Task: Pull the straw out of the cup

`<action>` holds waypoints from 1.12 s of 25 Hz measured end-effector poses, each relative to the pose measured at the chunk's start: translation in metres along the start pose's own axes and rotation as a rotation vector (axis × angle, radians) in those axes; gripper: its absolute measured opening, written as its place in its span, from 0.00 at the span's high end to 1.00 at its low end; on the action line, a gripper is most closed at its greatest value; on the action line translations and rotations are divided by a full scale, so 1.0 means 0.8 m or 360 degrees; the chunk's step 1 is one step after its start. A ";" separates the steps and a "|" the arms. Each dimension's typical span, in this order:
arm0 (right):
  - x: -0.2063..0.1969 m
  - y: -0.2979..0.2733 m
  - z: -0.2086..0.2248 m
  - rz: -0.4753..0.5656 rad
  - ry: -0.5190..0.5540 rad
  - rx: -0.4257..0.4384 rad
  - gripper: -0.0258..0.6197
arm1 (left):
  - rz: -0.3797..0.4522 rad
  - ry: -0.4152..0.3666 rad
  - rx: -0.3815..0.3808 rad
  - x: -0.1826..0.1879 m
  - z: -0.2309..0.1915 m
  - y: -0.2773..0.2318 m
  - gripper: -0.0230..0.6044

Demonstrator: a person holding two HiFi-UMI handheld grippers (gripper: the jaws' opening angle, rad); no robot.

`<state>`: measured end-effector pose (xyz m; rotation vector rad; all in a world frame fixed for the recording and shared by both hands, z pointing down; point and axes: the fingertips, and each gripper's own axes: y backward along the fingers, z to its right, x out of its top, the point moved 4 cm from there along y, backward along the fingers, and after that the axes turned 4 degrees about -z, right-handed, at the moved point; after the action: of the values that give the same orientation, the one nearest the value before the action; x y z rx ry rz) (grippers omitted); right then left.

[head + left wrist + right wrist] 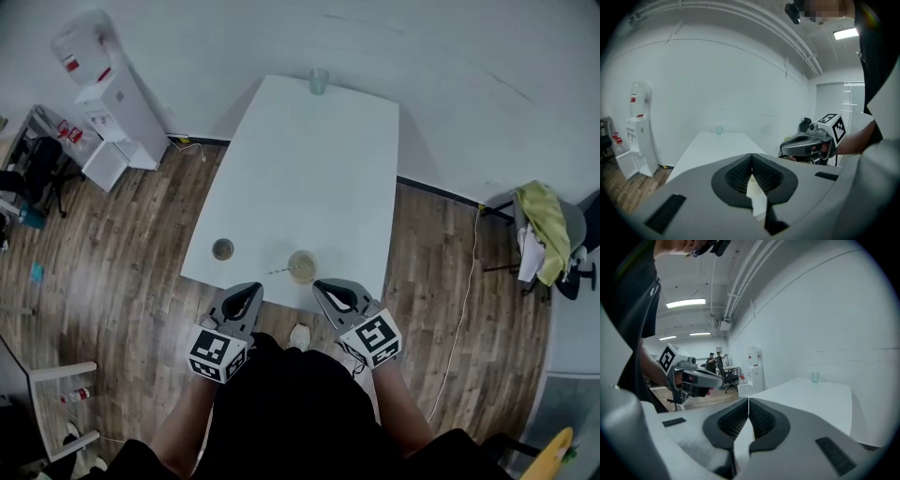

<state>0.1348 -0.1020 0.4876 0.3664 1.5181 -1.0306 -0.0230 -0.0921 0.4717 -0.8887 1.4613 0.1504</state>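
A pale cup [302, 267] stands near the front edge of the white table [309, 169], and a thin straw [280, 271] sticks out of it to the left. My left gripper [249, 292] hangs just off the table's front edge, below and left of the cup. My right gripper [325, 288] is held below and right of the cup. Both are shut with nothing between the jaws. In the left gripper view the pads [740, 174] meet; in the right gripper view the pads [759, 417] meet too. The cup is hidden in both gripper views.
A small round dark-rimmed cup [222, 248] sits at the table's front left. A clear glass [319, 82] stands at the far edge. A water dispenser [103, 84] is at the back left and a chair with a yellow cloth [548, 230] at the right.
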 end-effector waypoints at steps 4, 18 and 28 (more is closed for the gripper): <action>-0.001 -0.017 -0.003 -0.0085 0.0154 0.0038 0.93 | -0.0010 0.0016 0.0039 0.001 -0.005 -0.001 0.94; -0.012 -0.088 -0.020 -0.0361 0.0403 0.0151 0.92 | -0.0077 0.0058 0.0047 -0.010 -0.039 -0.021 0.94; -0.038 -0.123 -0.016 -0.0638 0.0618 0.0249 0.82 | -0.0122 0.0062 -0.0034 -0.012 -0.058 -0.042 0.94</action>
<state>0.0620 -0.1374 0.5529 0.3969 1.9133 -1.4611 -0.0414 -0.1384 0.5011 -0.9680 1.4616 0.0923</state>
